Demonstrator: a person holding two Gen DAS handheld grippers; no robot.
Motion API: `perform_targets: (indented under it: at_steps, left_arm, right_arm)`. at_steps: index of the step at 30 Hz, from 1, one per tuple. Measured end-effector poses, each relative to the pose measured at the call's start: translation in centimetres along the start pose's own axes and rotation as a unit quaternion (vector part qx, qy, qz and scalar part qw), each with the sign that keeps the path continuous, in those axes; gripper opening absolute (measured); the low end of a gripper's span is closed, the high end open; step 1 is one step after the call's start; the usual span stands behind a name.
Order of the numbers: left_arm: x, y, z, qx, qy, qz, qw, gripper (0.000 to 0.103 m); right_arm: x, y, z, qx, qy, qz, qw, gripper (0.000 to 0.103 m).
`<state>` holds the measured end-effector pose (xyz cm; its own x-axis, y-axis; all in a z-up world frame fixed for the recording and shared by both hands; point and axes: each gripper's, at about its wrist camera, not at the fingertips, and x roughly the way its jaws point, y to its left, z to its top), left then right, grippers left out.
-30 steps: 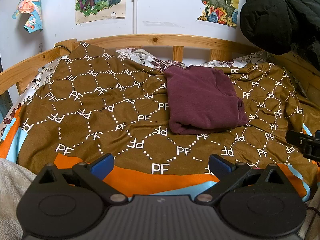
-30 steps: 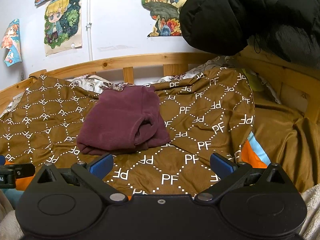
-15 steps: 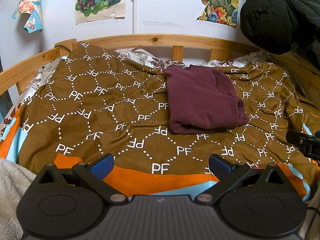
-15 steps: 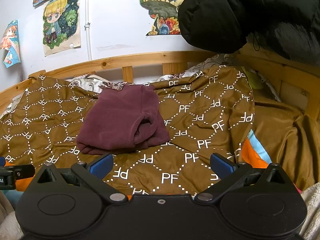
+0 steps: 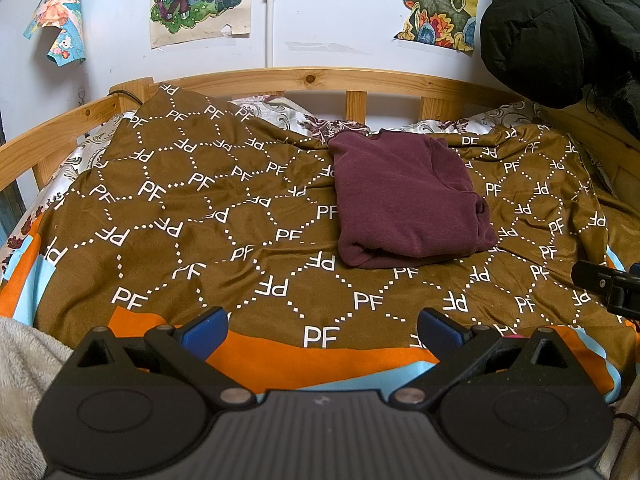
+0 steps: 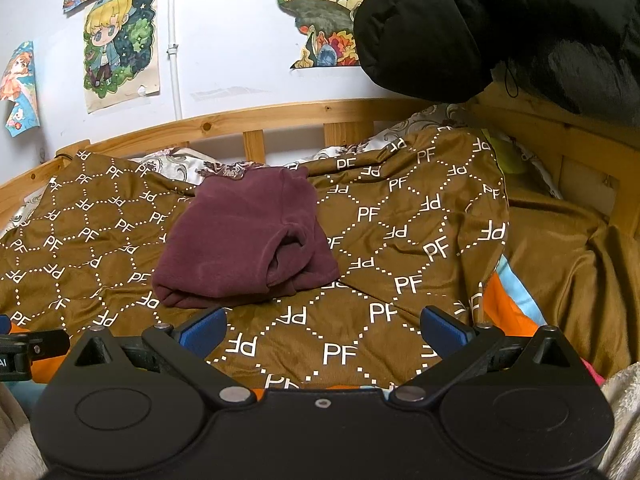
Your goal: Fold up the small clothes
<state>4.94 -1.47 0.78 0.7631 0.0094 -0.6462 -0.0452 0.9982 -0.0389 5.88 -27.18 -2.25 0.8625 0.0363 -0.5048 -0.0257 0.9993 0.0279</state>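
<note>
A maroon garment (image 5: 404,200) lies folded into a compact rectangle on the brown "PF" patterned blanket (image 5: 200,220), toward the far side of the bed. It also shows in the right wrist view (image 6: 244,240), with a rolled opening on its right side. My left gripper (image 5: 322,330) is open and empty, held back over the blanket's near orange edge. My right gripper (image 6: 322,330) is open and empty, also well short of the garment. The right gripper's tip shows at the left view's right edge (image 5: 608,286).
A wooden bed rail (image 5: 320,80) runs behind the blanket. A black puffy jacket (image 6: 500,24) hangs at the upper right. A plain brown cover (image 6: 568,272) lies on the right. A fuzzy beige blanket (image 5: 20,360) sits at the near left. Posters hang on the wall.
Almost nothing: both grippers stay open and back from the folded garment; the right view drifts very slightly.
</note>
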Motion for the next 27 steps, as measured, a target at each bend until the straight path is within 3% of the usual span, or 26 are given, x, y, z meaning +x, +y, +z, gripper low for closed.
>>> perform_targets:
  at_steps: [27]
  left_arm:
    - [0.01,0.01,0.04,0.001,0.001,0.000,1.0000,0.102]
  right_arm:
    - [-0.03,0.02,0.09,0.009,0.006,-0.002,1.000,0.102]
